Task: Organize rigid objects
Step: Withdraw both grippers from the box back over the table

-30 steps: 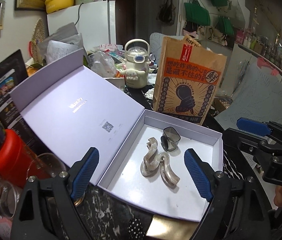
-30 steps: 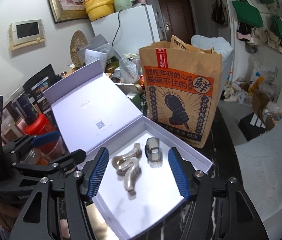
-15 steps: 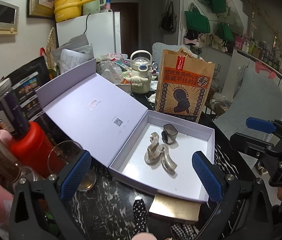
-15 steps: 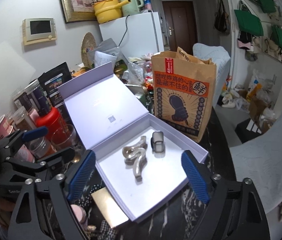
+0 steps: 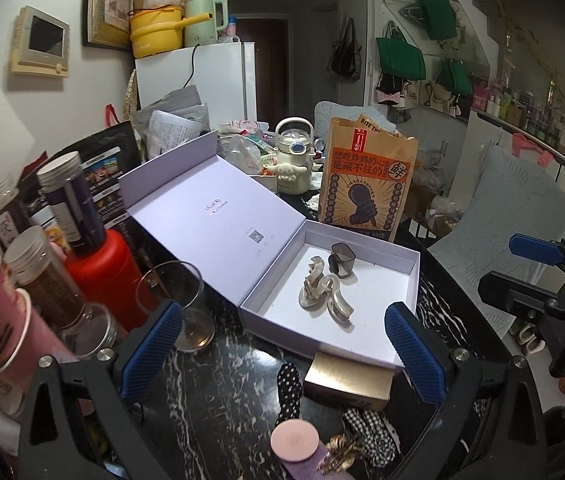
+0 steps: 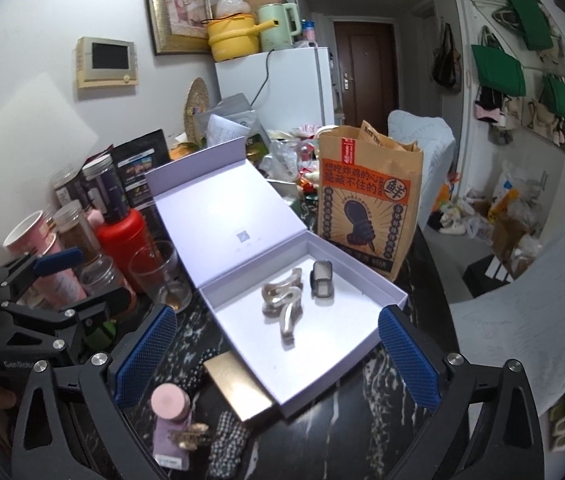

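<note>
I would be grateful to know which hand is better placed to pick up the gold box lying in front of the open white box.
Marginally the left: its open, empty tongs straddle the gold box, whereas in the right tongs it sits off-centre left.

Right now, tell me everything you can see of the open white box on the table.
The white box is a shallow, rigid cardboard-looking tray lying flat on the dark marbled table. Its hinged lid is swung fully open to the left, showing small print inside. Three hair claw clips lie inside. A gold card pokes out beneath its near edge.
</note>
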### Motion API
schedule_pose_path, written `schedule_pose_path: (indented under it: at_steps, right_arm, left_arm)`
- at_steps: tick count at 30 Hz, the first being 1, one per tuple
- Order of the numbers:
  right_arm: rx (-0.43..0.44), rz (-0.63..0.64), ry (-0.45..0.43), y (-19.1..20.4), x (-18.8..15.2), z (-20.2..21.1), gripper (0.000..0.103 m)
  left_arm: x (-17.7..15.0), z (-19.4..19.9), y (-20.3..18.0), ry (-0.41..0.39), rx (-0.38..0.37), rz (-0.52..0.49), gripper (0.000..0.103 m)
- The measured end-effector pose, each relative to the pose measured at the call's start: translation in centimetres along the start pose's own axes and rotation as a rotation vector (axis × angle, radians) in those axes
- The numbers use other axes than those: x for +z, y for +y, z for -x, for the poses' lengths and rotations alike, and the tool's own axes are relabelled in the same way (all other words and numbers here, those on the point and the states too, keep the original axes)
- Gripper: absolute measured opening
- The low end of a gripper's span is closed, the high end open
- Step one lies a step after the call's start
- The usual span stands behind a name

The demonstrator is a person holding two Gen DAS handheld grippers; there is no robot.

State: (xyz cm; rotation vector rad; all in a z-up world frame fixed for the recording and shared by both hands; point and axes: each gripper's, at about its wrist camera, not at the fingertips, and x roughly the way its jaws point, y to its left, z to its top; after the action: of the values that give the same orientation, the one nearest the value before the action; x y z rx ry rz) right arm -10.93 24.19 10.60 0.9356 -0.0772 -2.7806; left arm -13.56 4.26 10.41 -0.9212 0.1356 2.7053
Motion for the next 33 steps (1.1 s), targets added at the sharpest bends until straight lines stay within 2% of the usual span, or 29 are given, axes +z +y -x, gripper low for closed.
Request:
schedule_pose_path:
  at_steps: [6,10,14,17,21,33]
  right_arm:
    - [-0.006,0.037,-0.01,1.1,-1.2,1.4,0.103]
    - [-0.003,0.042,-0.018,1.5,-2.6,1.9,0.103]
    - [0.042,0.016,0.004,1.3,-4.4,1.8,0.103]
    - [0.073,-0.011,0.022,1.0,-5.4,1.5,0.103]
    - [0.051,-0.018,0.033,1.0,-7.0,1.4,0.103]
    - [0.057,-0.016,0.029,1.9,-11.4,2.8,0.103]
  left_arm:
    - [-1.6,1.4,0.2,0.001,0.026,-0.012,0.103]
    - [-3.1,1.9,0.5,0.018,0.004,0.008,0.103]
    - [-4.7,2.2,0.8,0.027,-0.023,0.041,0.103]
    - [-5.8,2.6,0.5,0.02,-0.01,0.032,0.103]
    - [-7.0,2.9,0.1,0.014,0.018,0.013,0.103]
    - [-11.1,2.8,-0.9,0.055,0.012,0.019,0.103]
